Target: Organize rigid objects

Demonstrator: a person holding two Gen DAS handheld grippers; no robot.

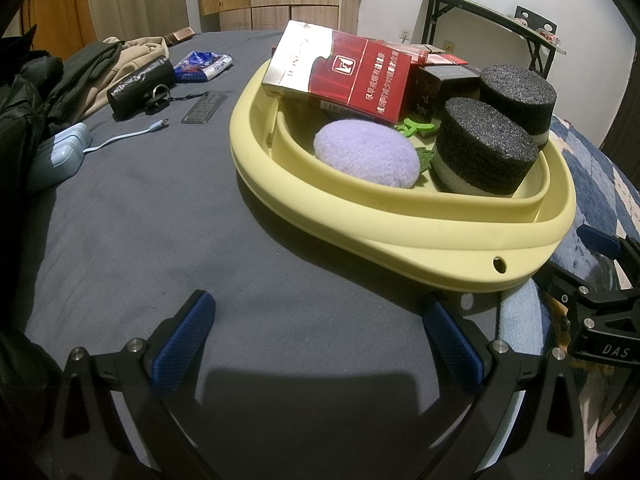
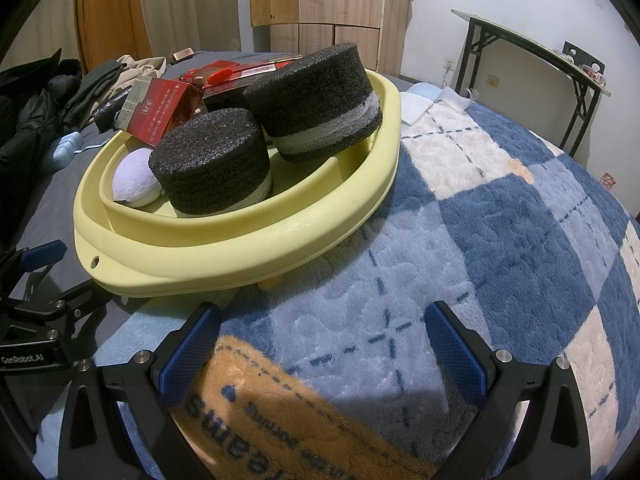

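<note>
— Fingers point(image 1: 454, 350) on both my hands?
— Spread apart, gripping nothing – left over grey bedsheet point(image 1: 160, 220), right over blue checked fleece blanket point(image 2: 500, 240).
— And the objects?
— Two black foam cylinders point(image 1: 484, 146), red cigarette carton point(image 1: 340, 72), lilac plush ball point(image 1: 366, 152) – inside pale yellow plastic basin point(image 1: 400, 236).

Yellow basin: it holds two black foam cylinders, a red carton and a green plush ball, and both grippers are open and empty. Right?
Not quite: the plush ball is lilac, not green, as the left wrist view shows. The rest stands: the yellow basin holds two black foam cylinders and a red carton, and the left gripper and right gripper are open and empty.
</note>
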